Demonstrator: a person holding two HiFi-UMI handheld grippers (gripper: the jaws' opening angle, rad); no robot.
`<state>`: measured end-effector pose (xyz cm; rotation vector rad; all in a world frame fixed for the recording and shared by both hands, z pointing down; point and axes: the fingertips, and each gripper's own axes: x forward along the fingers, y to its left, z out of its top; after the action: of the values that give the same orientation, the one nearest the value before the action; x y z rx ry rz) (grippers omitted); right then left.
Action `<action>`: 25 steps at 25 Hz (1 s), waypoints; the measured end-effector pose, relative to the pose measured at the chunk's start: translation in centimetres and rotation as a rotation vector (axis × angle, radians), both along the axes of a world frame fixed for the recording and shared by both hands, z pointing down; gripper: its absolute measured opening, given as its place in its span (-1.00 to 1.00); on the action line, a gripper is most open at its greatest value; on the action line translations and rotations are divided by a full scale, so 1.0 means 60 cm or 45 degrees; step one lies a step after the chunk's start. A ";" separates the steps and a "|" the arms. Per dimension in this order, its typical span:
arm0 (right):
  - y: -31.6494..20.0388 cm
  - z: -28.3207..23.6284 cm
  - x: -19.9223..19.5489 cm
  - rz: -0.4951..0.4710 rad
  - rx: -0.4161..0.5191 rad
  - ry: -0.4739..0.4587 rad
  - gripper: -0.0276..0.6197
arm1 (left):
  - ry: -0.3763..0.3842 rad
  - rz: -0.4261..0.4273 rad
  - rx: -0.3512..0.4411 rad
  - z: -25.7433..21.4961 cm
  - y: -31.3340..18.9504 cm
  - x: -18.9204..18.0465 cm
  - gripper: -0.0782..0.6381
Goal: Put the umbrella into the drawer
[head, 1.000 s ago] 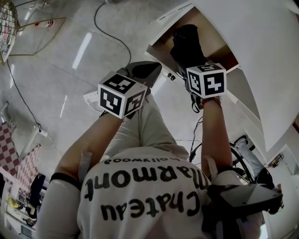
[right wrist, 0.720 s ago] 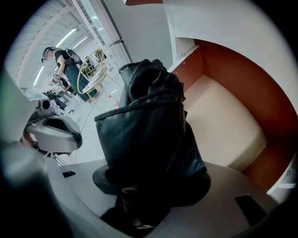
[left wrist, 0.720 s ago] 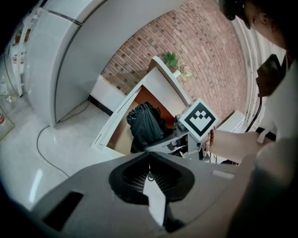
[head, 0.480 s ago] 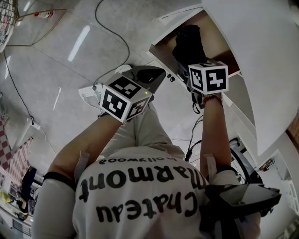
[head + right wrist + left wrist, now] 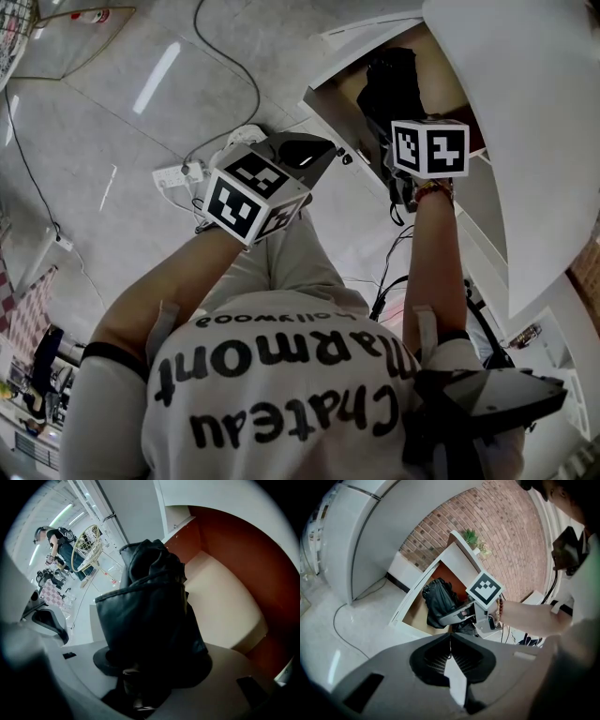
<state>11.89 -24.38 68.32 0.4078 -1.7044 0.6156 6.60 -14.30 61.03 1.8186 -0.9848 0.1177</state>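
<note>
- The right claw [image 5: 446,618] pinches the black folded umbrella [image 5: 149,620] by 1 end. The bundle fills the gap between its 2 jaws, which stand wide around it.
- The umbrella points steeply down from that claw into the open drawer [image 5: 216,603]. In the right gripper view it covers the middle of the frame, with the drawer's pale bottom and red-brown inner walls to the right of it.
- In the left gripper view the umbrella's far end lies inside the drawer box, in the centre of the frame. Whether it touches the bottom I cannot tell.
- In the head view the drawer stands pulled out at the upper right, under a white cabinet [image 5: 525,112]. The right claw's marker cube [image 5: 429,147] sits just below the umbrella in the frame.
- The left claw [image 5: 450,641] is pressed together with nothing between its jaws. It is aimed toward the drawer from the side, well apart from the umbrella.
- A power strip [image 5: 174,174] with a cable lies on the pale floor [image 5: 112,122], left of centre in the head view.
- A brick wall [image 5: 506,522] rises behind the cabinet, upper right of the left gripper view.
</note>
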 end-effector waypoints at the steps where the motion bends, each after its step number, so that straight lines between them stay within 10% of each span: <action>1: -0.003 0.002 0.000 -0.001 0.002 0.003 -0.17 | -0.001 0.000 0.001 0.001 -0.001 -0.001 -0.74; 25: -0.045 0.042 -0.005 0.062 0.037 0.022 -0.17 | 0.009 -0.031 -0.038 0.034 0.002 -0.015 -0.74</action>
<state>11.62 -27.08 70.87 0.4750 -1.6931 0.6214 5.72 -14.20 63.05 1.7783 -0.9945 0.1103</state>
